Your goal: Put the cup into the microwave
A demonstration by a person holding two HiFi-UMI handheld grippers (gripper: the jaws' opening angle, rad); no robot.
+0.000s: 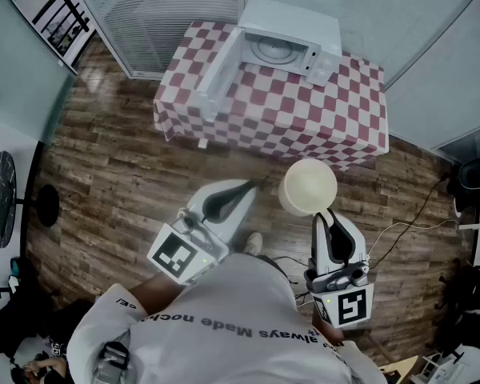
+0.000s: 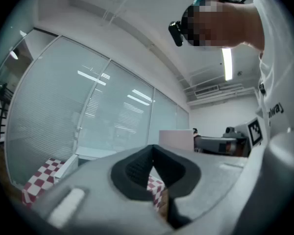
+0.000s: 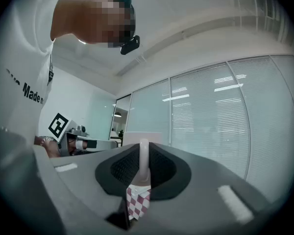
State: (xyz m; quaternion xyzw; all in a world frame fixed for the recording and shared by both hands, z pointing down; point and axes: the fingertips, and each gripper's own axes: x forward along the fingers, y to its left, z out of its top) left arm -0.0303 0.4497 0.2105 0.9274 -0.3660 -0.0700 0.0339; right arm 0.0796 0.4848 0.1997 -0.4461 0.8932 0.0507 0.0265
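At the far left a round dark side table stands on the wooden floor, well apart from everything else. The person, in a white shirt, stands on that floor facing the tabletop, which is covered in a red-and-white checked cloth.

The left tongs are held out low over the floor, short of the tabletop's near edge and pointing toward it, with their marker cube close to the person's body. In the left gripper view the left tongs are clenched: the dark pads meet at the tips with nothing between them, and a patch of checked cloth shows through the small gap below.

The microwave sits at the tabletop's far edge, about midway along it. Its door is swung wide open to the left, and the round turntable inside is bare.

The cup, pale and round from above, is off the tabletop, carried in the air just before the near edge, toward its right corner and well apart from the microwave. The right tongs reach it from the person's side. The right gripper view shows the right tongs closed on a narrow upright white part of the cup, pinched between the dark pads; whether that is rim or handle I cannot tell.

Cables trail over the floor at the right.
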